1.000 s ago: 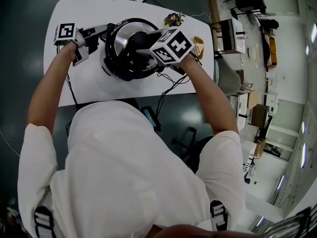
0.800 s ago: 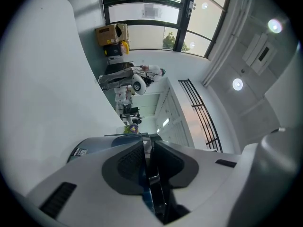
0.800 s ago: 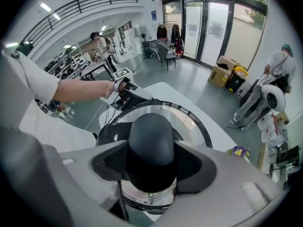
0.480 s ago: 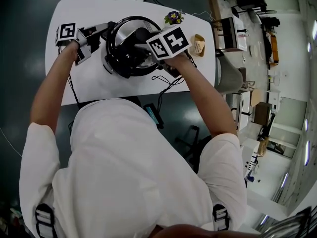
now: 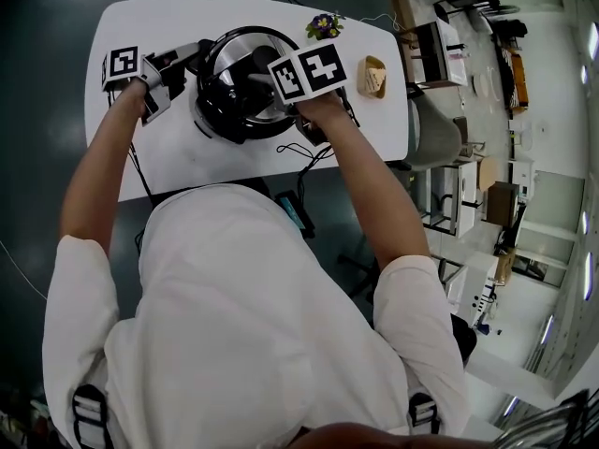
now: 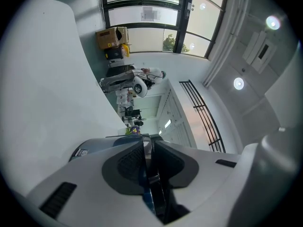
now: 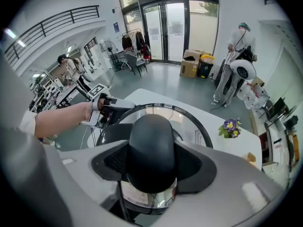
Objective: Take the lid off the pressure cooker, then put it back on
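Note:
The black pressure cooker (image 5: 223, 115) stands on the white table (image 5: 159, 157) with its steel lid (image 5: 236, 56) over it. The lid's rim is black, and its round black knob (image 7: 150, 141) shows large in the right gripper view. My right gripper (image 7: 151, 151) points steeply down and is shut on that knob, one pad on each side. In the head view its marker cube hides the jaws. My left gripper (image 5: 190, 61) reaches level to the cooker's left side. Its jaws (image 6: 147, 148) are shut on a thin dark edge of the cooker's side handle.
A small pot of purple flowers (image 5: 326, 28) stands at the table's far edge, and a tan object (image 5: 373, 76) lies to the right. Black cables (image 5: 314, 152) trail off the near edge. Beyond the table is open floor with a person and equipment (image 7: 236, 70).
The right gripper has rolled on the knob, so its marker cube now sits squarer and a little further left. The lid lies more evenly over the cooker. The left gripper has not moved.

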Motion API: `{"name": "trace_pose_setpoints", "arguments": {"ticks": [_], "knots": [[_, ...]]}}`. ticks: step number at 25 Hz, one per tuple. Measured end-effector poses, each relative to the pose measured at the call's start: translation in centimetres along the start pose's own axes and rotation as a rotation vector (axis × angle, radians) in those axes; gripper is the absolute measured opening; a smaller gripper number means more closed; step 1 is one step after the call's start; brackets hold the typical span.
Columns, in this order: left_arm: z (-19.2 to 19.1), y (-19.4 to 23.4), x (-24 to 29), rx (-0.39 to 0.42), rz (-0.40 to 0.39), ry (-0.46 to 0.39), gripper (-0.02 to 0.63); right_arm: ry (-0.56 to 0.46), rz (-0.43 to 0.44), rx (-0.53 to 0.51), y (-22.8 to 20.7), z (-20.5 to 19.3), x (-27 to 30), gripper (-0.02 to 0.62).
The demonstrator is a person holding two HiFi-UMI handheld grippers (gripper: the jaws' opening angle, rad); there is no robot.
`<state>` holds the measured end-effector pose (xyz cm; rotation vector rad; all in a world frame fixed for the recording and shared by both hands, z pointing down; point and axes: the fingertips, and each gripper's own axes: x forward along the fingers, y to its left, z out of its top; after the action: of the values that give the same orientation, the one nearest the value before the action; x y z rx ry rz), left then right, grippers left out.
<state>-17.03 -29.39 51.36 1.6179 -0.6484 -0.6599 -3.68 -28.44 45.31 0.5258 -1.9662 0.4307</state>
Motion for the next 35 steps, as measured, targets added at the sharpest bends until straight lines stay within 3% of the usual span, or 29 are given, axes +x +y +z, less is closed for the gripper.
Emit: {"name": "trace_pose_setpoints", "arguments": {"ticks": [13,24,35], "knots": [[0.0,0.0,0.1,0.027,0.021,0.015,0.08,-0.026,0.031,-0.047,-0.2,1.2,-3.0,0.279],[-0.1,-0.2,-0.1,0.021,0.024,0.016,0.08,-0.121,0.047,-0.072,-2.4,2.7,-12.1,0.281],[-0.2,0.4,-0.1,0.016,0.043,0.024,0.078,-0.257,-0.029,0.081,-10.0,-1.5,-19.9,0.28]]}}
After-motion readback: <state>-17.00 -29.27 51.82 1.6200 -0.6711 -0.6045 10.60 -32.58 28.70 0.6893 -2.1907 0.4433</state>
